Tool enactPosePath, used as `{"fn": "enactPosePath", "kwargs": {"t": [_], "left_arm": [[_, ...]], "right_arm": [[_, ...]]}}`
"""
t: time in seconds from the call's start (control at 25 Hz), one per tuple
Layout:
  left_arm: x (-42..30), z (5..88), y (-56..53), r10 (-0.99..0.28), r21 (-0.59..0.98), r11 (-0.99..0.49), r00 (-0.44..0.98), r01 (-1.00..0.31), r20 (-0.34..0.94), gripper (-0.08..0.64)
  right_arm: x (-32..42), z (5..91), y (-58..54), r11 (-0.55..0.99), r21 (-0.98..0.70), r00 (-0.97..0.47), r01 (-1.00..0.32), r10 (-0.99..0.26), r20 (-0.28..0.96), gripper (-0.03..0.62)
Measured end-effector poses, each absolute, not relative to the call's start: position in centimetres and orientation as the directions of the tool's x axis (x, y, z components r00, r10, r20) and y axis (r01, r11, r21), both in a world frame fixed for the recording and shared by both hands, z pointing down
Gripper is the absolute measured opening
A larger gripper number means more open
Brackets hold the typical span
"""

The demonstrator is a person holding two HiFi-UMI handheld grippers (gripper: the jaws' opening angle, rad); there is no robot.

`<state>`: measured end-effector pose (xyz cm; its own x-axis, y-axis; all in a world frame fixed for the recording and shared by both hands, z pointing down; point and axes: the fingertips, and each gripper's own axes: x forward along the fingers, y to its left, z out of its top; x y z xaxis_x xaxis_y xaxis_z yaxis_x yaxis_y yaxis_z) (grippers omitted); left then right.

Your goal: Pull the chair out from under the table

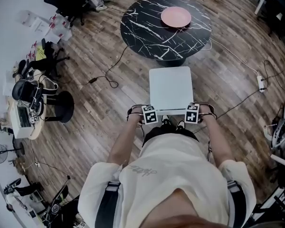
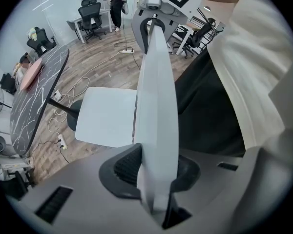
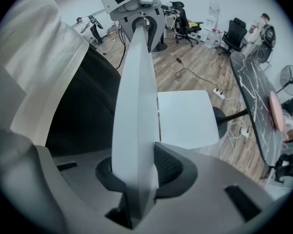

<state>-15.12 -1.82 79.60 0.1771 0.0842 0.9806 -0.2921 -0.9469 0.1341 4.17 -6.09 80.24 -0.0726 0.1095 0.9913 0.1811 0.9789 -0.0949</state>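
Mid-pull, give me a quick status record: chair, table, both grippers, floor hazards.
chair: white, seat appears clear of the table rim
table: round, black marble top, pink plate on it
left gripper: jaws shut on backrest top edge
right gripper: jaws shut on the same edge
floor: cable and power strip beside the table

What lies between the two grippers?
The white chair's backrest: the left gripper and the right gripper each clamp its top edge, as the head view shows.
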Motion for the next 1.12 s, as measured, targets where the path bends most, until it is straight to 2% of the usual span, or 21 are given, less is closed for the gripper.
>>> {"fn": "enactPosePath", "kwargs": {"t": [0.48, 1.12], "left_arm": [[-13.5, 79.4, 1.1, 0.070, 0.124, -0.933, 0.169, -0.337, 0.983, 0.100], [-12.6, 79.8, 3.5, 0.065, 0.117, -0.944, 0.174, -0.308, 0.983, 0.101]], "right_arm": [[5.7, 80.1, -3.6, 0.972, -0.089, -0.073, 0.215, 0.107, 0.992, 0.094], [6.8, 80.5, -0.3, 0.978, -0.054, -0.079, 0.204, 0.071, 0.994, 0.095]]}}
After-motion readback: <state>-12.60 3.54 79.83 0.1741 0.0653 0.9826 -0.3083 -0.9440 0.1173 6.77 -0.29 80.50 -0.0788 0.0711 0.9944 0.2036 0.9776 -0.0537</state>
